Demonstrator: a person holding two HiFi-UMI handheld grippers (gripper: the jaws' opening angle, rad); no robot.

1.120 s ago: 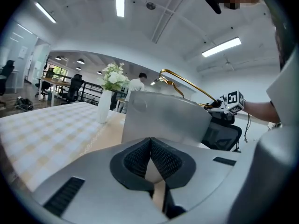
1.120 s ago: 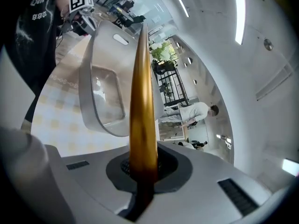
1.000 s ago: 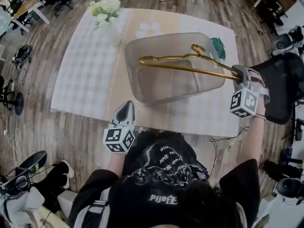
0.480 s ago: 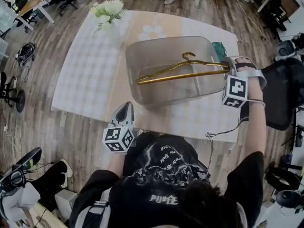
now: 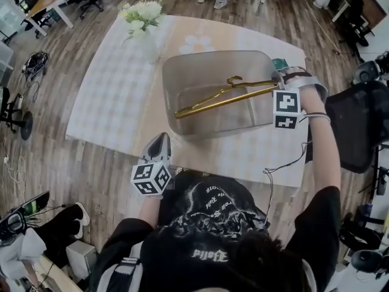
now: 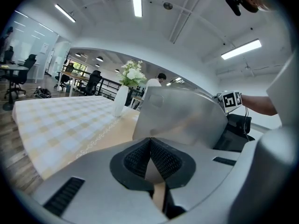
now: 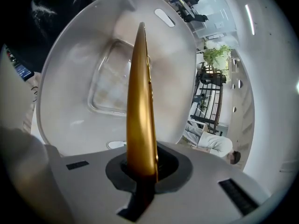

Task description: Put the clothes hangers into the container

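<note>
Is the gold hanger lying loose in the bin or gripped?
Gripped. The right gripper has its jaws shut on the hanger, which slants into the bin. Whether its far end touches bottom, cannot tell.

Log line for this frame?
right gripper: shut on gold hanger | position: angled into clear container | left gripper: shut, empty

Left claw [image 5: 160,140] sits low at centre-left, jaws pressed together (nothing between them) — right claw [image 5: 281,79], arm outstretched at the frame's right, is clamped on the gold hanger [image 5: 225,99].
</note>
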